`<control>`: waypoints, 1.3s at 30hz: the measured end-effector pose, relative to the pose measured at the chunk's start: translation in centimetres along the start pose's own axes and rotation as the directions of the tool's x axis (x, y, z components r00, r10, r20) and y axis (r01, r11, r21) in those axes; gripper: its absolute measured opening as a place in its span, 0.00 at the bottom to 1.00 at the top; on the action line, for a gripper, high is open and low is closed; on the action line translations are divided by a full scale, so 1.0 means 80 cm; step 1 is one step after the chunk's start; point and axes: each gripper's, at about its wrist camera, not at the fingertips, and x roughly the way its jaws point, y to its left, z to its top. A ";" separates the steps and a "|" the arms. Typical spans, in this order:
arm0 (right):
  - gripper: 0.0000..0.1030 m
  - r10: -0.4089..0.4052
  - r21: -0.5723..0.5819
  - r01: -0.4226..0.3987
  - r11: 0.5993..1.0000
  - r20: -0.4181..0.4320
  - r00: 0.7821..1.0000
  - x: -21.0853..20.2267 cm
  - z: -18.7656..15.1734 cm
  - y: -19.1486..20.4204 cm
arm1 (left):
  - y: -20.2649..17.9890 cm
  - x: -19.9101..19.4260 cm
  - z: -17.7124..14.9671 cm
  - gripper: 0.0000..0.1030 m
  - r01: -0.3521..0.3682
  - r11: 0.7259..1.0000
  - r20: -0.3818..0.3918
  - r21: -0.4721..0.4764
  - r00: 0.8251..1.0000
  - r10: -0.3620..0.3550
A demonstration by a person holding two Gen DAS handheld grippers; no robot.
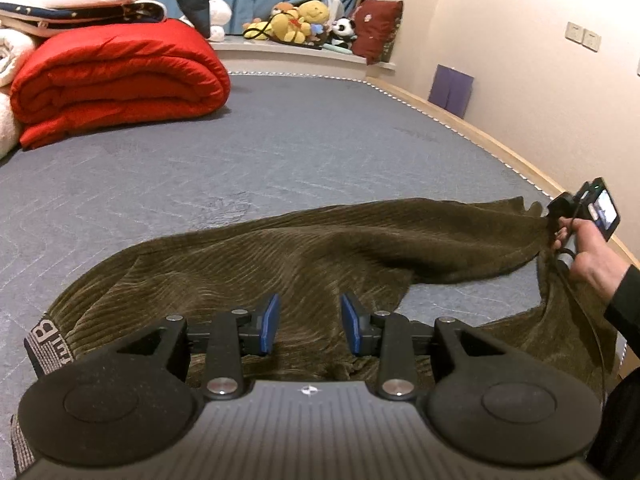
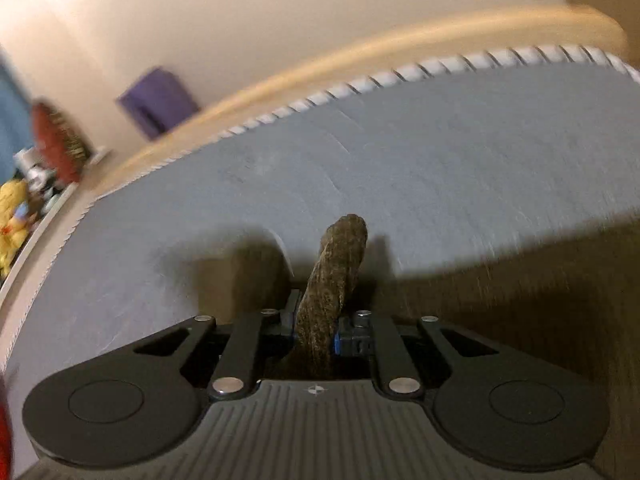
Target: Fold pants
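Olive corduroy pants [image 1: 320, 248] lie spread across the grey mattress [image 1: 280, 140], with the lettered waistband [image 1: 44, 332] at the near left. My left gripper [image 1: 310, 324] hovers over the waist end, its blue pads apart and the cloth lying flat beneath them. Far right, a hand [image 1: 588, 256] holds my right gripper [image 1: 550, 216], which lifts the leg end off the bed. In the right wrist view my right gripper [image 2: 316, 332] is shut on a bunched strip of the pants [image 2: 340, 256] that sticks up between the pads.
A folded red quilt [image 1: 120, 76] and stacked bedding sit at the far left of the mattress. Plush toys [image 1: 300, 20] and a red cushion line the ledge behind. The wooden bed edge [image 1: 500, 148] and wall run along the right, with a purple item [image 1: 452, 90] against it.
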 end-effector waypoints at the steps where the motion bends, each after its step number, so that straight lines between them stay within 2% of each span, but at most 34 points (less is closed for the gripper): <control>1: 0.15 0.032 -0.016 -0.032 0.999 0.007 0.999 0.000 0.000 0.008 | 0.001 0.000 0.001 0.37 -0.005 1.000 -0.001 -0.008 1.000 0.005; 2: 0.16 0.055 -0.041 -0.054 0.998 0.010 0.998 0.001 -0.003 0.016 | 0.004 0.000 0.001 0.39 -0.009 1.000 -0.001 -0.018 1.000 0.009; 3: 0.16 0.070 -0.076 -0.069 0.995 0.006 0.998 0.005 -0.006 0.022 | 0.007 0.000 0.002 0.46 -0.020 0.999 -0.003 -0.030 1.000 0.020; 6: 0.15 0.122 -0.117 -0.119 0.986 0.011 0.993 0.022 -0.010 0.028 | 0.023 -0.005 0.003 0.50 -0.066 0.996 -0.004 -0.054 0.998 0.066; 9: 0.15 0.089 -0.099 -0.087 0.991 0.013 0.996 0.027 -0.009 0.019 | 0.054 -0.018 0.006 0.50 -0.119 0.985 0.004 -0.120 0.993 0.121; 12: 0.28 0.019 -0.073 -0.021 0.997 -0.026 0.999 0.026 -0.011 0.019 | 0.092 -0.036 0.007 0.51 -0.170 0.964 0.014 -0.206 0.984 0.176; 13: 0.40 0.004 -0.076 -0.005 0.997 -0.015 1.000 0.020 -0.015 0.020 | 0.104 -0.042 0.008 0.51 -0.188 0.954 0.014 -0.233 0.980 0.197; 15: 0.45 0.019 -0.083 -0.017 0.996 0.026 0.999 -0.001 -0.016 0.026 | 0.132 -0.056 0.005 0.51 -0.219 0.929 0.015 -0.300 0.972 0.234; 17: 0.54 0.030 -0.113 -0.022 0.993 0.072 0.997 -0.027 -0.018 0.035 | 0.155 -0.070 0.003 0.51 -0.234 0.903 0.012 -0.360 0.967 0.256; 19: 0.60 0.071 -0.137 -0.055 0.989 0.111 0.991 -0.057 -0.018 0.044 | 0.174 -0.082 -0.003 0.52 -0.242 0.884 0.006 -0.400 0.964 0.267; 22: 0.61 0.135 -0.176 -0.108 0.978 0.150 0.979 -0.108 -0.020 0.062 | 0.194 -0.097 -0.013 0.55 -0.258 0.867 -0.008 -0.426 0.959 0.282; 25: 0.63 0.251 -0.250 -0.209 0.945 0.147 0.957 -0.162 -0.025 0.079 | 0.204 -0.108 -0.022 0.55 -0.274 0.860 -0.025 -0.430 0.956 0.292; 27: 0.63 0.336 -0.303 -0.281 0.911 0.146 0.931 -0.201 -0.028 0.087 | 0.205 -0.113 -0.025 0.55 -0.273 0.865 -0.022 -0.421 0.956 0.291; 29: 0.68 0.401 -0.360 -0.325 0.875 0.160 0.902 -0.243 -0.031 0.091 | 0.204 -0.120 -0.028 0.55 -0.273 0.871 -0.011 -0.408 0.956 0.295; 32: 0.71 0.451 -0.400 -0.362 0.842 0.153 0.879 -0.292 -0.036 0.092 | 0.197 -0.127 -0.031 0.55 -0.258 0.886 0.020 -0.385 0.958 0.287; 33: 0.71 0.461 -0.415 -0.369 0.831 0.143 0.876 -0.307 -0.040 0.091 | 0.194 -0.129 -0.032 0.59 -0.258 0.892 0.033 -0.372 0.956 0.291; 36: 0.71 0.503 -0.473 -0.417 0.776 0.065 0.862 -0.358 -0.068 0.089 | 0.185 -0.133 -0.031 0.65 -0.257 0.911 0.064 -0.322 0.954 0.292; 39: 0.71 0.564 -0.544 -0.500 0.674 -0.058 0.824 -0.405 -0.122 0.089 | 0.184 -0.138 -0.030 0.65 -0.250 0.916 0.074 -0.315 0.955 0.286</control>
